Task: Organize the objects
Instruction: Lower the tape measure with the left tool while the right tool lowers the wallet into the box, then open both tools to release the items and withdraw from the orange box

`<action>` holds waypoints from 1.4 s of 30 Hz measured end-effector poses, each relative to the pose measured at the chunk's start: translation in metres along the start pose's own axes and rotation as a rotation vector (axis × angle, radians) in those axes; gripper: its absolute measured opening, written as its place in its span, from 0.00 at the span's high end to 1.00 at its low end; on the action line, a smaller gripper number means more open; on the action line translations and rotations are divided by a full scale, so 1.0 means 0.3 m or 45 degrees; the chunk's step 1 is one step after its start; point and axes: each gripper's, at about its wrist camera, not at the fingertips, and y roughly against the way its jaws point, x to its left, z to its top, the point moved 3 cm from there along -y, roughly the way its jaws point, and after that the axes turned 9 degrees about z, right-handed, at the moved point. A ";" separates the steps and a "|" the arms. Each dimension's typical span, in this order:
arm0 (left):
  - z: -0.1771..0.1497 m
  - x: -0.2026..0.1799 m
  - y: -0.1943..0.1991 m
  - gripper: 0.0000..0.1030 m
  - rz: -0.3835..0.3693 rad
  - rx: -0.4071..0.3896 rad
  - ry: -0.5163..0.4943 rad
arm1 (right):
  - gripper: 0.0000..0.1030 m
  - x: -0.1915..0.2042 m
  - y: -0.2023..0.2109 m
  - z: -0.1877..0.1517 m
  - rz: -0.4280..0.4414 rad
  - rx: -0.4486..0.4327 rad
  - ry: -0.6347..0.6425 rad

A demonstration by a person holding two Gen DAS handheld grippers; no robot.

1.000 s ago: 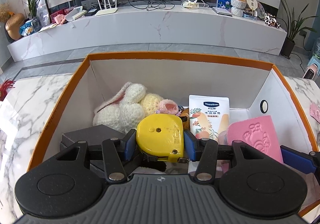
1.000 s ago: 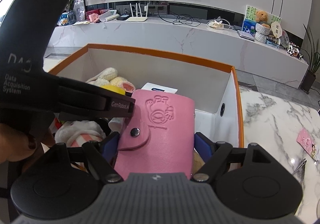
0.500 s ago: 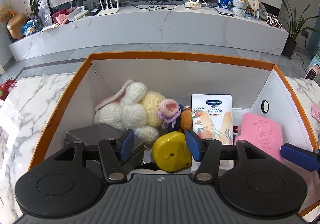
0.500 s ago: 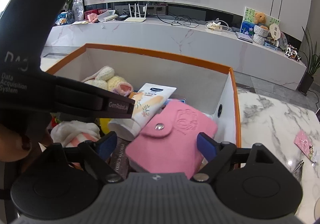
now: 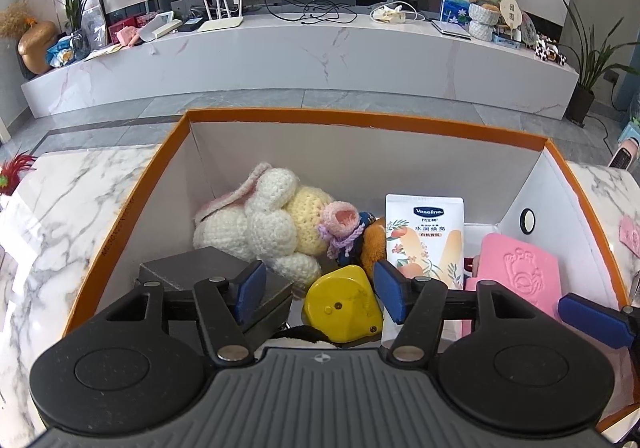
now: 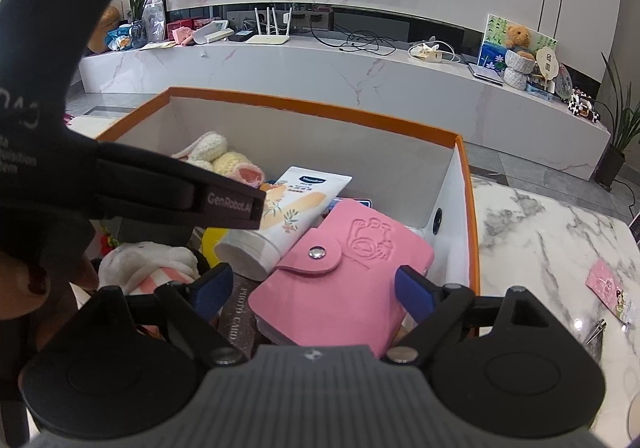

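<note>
Inside the box: orange-rimmed white box (image 5: 552,146) on a marble table (image 5: 72,200), holding mixed objects.
Left gripper (image 5: 320,290): above the near part of the box, jaws spread wide, grasping nothing; blue fingertips (image 5: 250,288) stand either side of the tape measure without touching it.
Tape measure (image 5: 342,308): yellow, lying loose on the box floor between and below the left jaws.
Right gripper (image 6: 310,290): over the box's right end, jaws released and parted, pads clear of the wallet's edges.
Pink wallet (image 6: 344,272): snap-flap case with embossed figure, resting tilted in the right part of the box, just beside the right wall.
Lotion tube (image 6: 288,212): white Vaseline tube, lying just left of the wallet, cap end toward the camera.
Crochet rabbit (image 5: 264,224): white and yellow, toward the back left.
Dark grey box (image 5: 208,272): near-left corner, partly behind the left finger.
</note>
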 end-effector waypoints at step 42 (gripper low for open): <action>-0.042 0.273 0.288 0.26 0.123 -0.132 0.187 | 0.06 0.084 0.181 -0.006 -0.090 -0.068 -0.098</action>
